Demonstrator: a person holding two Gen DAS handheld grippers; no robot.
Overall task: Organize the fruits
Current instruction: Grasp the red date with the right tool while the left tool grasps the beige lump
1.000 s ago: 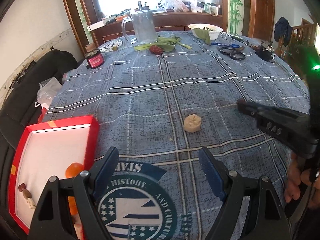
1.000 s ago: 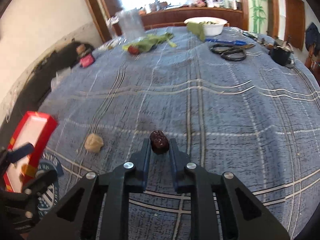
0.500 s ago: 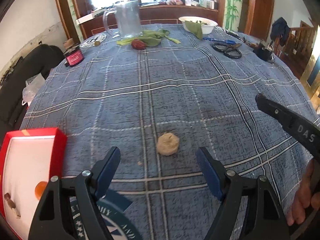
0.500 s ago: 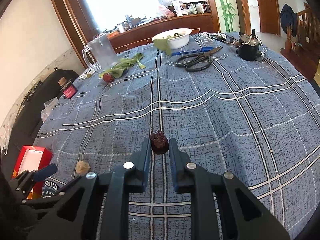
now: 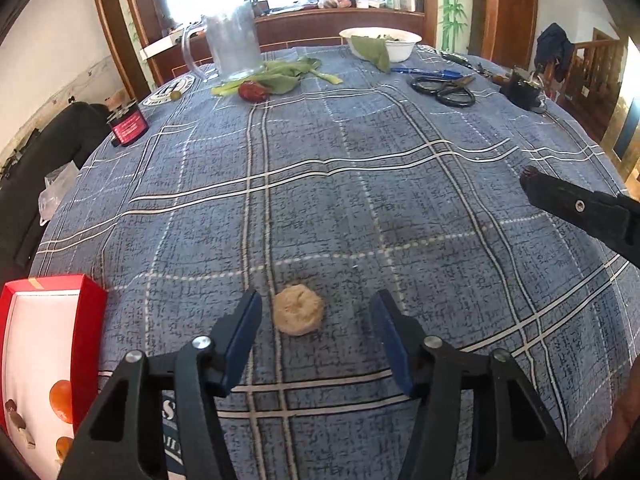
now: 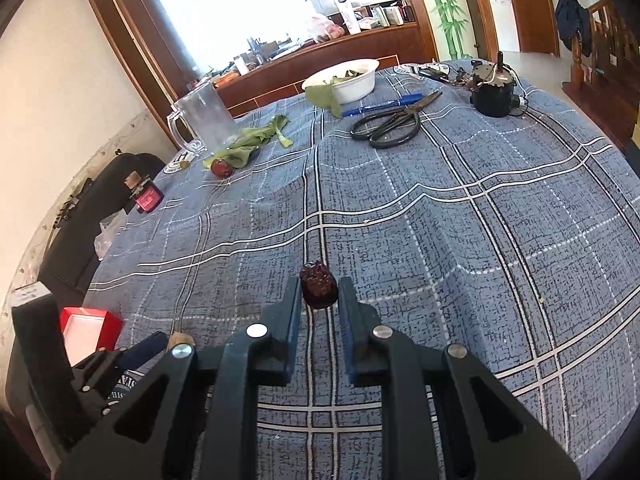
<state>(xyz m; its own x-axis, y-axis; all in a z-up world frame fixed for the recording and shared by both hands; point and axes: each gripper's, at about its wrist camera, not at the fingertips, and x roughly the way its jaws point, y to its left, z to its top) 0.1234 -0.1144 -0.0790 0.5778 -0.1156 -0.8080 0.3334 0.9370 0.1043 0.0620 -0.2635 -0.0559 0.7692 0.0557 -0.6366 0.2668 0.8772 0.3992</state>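
Left gripper (image 5: 316, 320): I hold it low over the table's near edge, fingers spread wide, nothing between them.
Beige dried fruit (image 5: 298, 315): it lies on the blue plaid tablecloth (image 5: 360, 184) in the gap between my left fingers, closer to the left one — neither finger touches it.
Right gripper (image 6: 319, 292): I have it clamped on a dark wrinkled date (image 6: 318, 284), which sits pinched at the fingertips, lifted above the cloth (in the left view only the tip of this gripper (image 5: 576, 204) shows, at the table's right edge).
Red box (image 5: 48, 344): it sits at the near left corner of the table, open, white inside — two orange fruits (image 5: 61, 400) and a few small brownish pieces lie in it.
Far edge: a clear glass pitcher (image 5: 234, 46) stands beside green leaves (image 5: 280, 76) and a red fruit (image 5: 252, 91); a white bowl (image 5: 394, 44) holds more leaves.
Far right corner: black scissors (image 5: 446, 90) and a blue pen (image 5: 426, 72) lie near each other; a dark round device (image 6: 493, 90) stands just beyond.
Left edge: a small pink-labelled bottle (image 5: 128, 124) sits at the rim.
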